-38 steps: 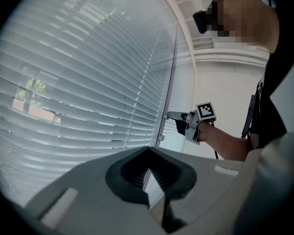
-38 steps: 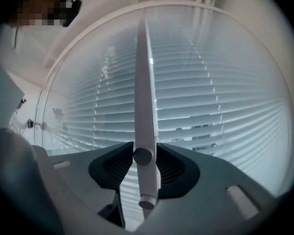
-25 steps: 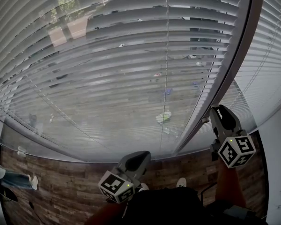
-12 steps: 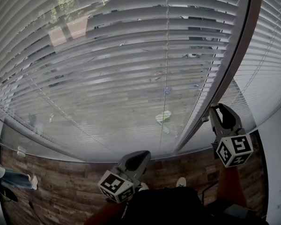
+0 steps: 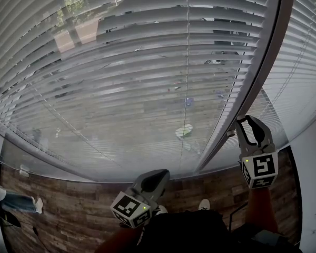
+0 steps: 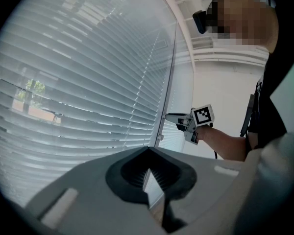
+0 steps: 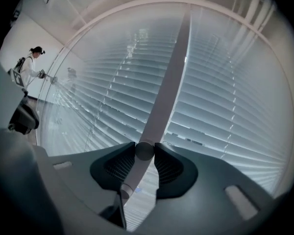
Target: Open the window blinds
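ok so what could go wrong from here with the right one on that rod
1. The right gripper has just been closing its fingers on the tilt wand, yet it sits only between their very tips; it could slip out during a twist.
2. The wand lies close to the slats; a sideways tug might bend it or rattle them.

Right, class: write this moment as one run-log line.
right tool: jaws just closed further, gripping tilt wand | left tool: shut, empty | blinds: lowered, slats part open
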Demonstrator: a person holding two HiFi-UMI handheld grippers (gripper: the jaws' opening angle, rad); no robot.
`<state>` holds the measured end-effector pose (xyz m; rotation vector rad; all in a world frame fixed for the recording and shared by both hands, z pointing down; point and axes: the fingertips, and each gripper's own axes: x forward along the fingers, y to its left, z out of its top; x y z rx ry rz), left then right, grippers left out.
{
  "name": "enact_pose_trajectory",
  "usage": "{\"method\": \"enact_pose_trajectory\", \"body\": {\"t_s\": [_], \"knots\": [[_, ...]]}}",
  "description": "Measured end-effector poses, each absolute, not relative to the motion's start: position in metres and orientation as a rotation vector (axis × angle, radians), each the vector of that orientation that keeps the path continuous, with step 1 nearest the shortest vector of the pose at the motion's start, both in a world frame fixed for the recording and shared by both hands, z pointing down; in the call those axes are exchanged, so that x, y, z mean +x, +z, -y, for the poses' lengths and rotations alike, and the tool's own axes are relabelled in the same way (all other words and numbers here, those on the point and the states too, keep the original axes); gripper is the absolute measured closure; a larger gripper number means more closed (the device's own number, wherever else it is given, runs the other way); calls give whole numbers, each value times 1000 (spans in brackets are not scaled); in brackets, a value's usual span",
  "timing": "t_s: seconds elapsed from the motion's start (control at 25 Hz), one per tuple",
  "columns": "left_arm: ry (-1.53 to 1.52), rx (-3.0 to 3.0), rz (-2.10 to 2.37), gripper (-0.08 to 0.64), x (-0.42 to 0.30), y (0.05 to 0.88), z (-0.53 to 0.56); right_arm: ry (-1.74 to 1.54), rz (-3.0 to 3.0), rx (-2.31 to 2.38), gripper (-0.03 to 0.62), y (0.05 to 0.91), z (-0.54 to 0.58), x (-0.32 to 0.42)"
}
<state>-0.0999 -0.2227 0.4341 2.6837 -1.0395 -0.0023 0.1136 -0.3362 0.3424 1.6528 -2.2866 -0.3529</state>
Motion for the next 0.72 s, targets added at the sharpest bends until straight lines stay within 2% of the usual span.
{"method": "enact_pose_trajectory", "body": {"t_s": [0.72], "knots": [[0,2685,1035,560,-98,432,225,-815,1823,1476,443,348,334,107]]}}
